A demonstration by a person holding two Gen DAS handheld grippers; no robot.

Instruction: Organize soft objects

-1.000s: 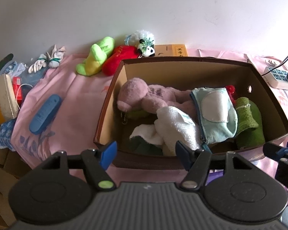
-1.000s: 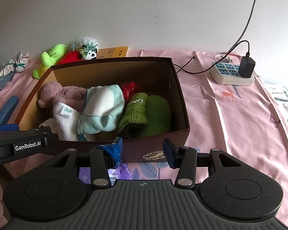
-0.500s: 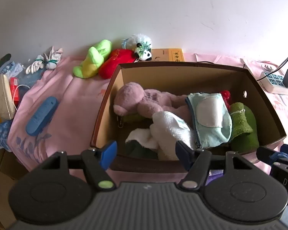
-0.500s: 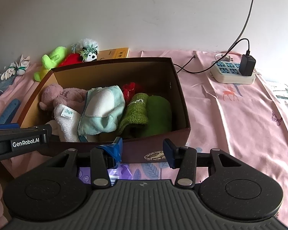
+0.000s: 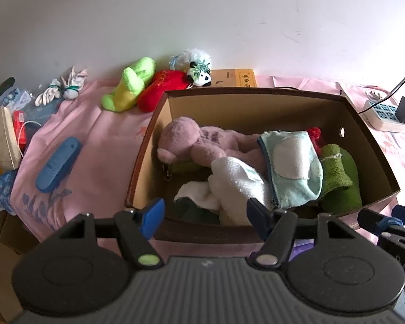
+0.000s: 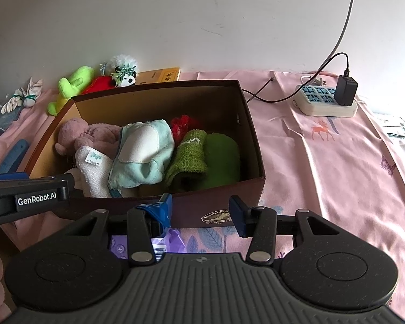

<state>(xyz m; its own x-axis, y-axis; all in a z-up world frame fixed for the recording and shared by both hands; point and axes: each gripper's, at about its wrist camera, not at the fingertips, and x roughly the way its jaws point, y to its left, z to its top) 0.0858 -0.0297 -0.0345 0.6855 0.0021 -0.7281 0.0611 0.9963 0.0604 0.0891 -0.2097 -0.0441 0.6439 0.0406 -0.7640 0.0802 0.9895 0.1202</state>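
Snagging on the near wall of the cardboard box [image 5: 143, 159] is risked, since the soft toys [image 6: 94, 135] are packed inside it while the left gripper [image 5: 205, 216] and right gripper [image 6: 199, 210] are held just before it, fingers parted and empty.

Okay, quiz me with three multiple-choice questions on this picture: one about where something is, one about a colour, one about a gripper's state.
1. Where does the pink plush bear lie?
A in the brown cardboard box
B on the white power strip
C behind the box

2. What colour is the plush beside the small panda toy by the wall?
A blue
B red
C black

3. The left gripper is:
A shut on a towel
B open
C shut on the box rim

Answers: 1 A, it rests inside the box; 2 B, the red plush touches the panda; 3 B, its jaws stand apart, empty.
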